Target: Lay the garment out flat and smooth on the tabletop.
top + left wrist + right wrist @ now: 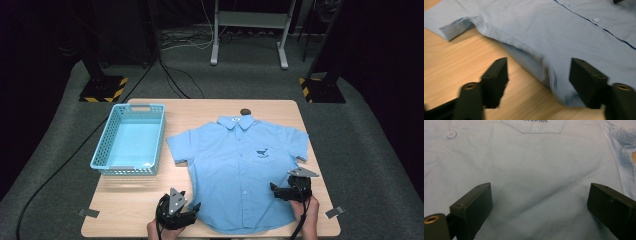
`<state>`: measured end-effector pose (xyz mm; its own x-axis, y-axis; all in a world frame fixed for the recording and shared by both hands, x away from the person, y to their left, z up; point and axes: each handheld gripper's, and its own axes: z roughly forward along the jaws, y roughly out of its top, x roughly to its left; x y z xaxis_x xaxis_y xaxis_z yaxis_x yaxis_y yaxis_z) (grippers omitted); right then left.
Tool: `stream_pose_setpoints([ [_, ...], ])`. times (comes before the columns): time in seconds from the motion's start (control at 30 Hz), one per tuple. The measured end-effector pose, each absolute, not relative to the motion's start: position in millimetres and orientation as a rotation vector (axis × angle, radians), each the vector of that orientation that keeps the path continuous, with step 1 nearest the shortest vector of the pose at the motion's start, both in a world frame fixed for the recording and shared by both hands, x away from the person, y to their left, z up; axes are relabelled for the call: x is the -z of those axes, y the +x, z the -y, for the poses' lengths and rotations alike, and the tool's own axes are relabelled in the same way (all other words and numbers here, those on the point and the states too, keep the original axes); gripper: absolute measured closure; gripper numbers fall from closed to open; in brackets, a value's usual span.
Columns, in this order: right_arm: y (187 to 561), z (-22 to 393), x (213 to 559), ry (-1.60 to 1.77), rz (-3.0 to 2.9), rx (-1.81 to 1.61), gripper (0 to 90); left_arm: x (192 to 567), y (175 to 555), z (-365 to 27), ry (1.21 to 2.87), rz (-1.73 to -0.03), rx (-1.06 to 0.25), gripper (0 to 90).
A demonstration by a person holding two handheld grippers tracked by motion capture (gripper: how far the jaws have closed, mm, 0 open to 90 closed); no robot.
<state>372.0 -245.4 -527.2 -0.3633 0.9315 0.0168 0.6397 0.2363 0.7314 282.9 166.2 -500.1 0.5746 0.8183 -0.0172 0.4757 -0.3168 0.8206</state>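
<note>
Wooden table (130, 200) spans the middle of the scene, ringed by grey carpet, and at its near edge a person's two hands come in, each holding a gripper. Nearest, the left gripper (192, 209) sits low at the shirt's lower left corner; in the left gripper view its jaws stand wide apart, one over bare wood and the other over cloth, with the side seam and hem corner of the light blue shirt (564, 42) lying between them, untouched by the pads. A little farther in, the right gripper (276, 190) hovers over the shirt's lower right part, jaws pointing toward the middle of the cloth; the right gripper view shows them spread wide with flat, slightly creased fabric between them and the chest pocket (534, 126) beyond, nothing clasped. That shirt (240, 165) lies face up and buttoned, spread flat across the table's right half, sleeves out to each side, collar toward the far edge. Left of it, just beside its sleeve, stands a pale blue plastic basket (106, 145). Just past the collar, at the far edge, lies a small dark round object (245, 111).
</note>
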Motion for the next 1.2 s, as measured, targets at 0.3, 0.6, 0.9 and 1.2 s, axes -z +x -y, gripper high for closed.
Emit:
stream_pose_setpoints([
  [0.3, 372.1, 244.7, 527.4, 1.429, -2.095, -0.914, 5.2, 472.4, 316.0, -134.5, 2.051, -0.95, -0.449, 6.4],
  [0.6, 372.5, 249.1, 527.2, 1.466, -2.073, -0.938, 3.5, 509.0, 349.2, -108.3, 2.315, -1.023, -0.502, 6.0],
  [0.9, 372.7, 247.4, 527.4, 1.463, -2.075, -0.915, 3.2, 520.6, 333.9, -149.2, 2.216, -1.107, -0.468, 5.3],
  [1.2, 372.7, 246.8, 527.6, 1.456, -2.078, -0.897, 2.5, 529.1, 318.5, -182.6, 2.107, -1.138, -0.474, 5.2],
])
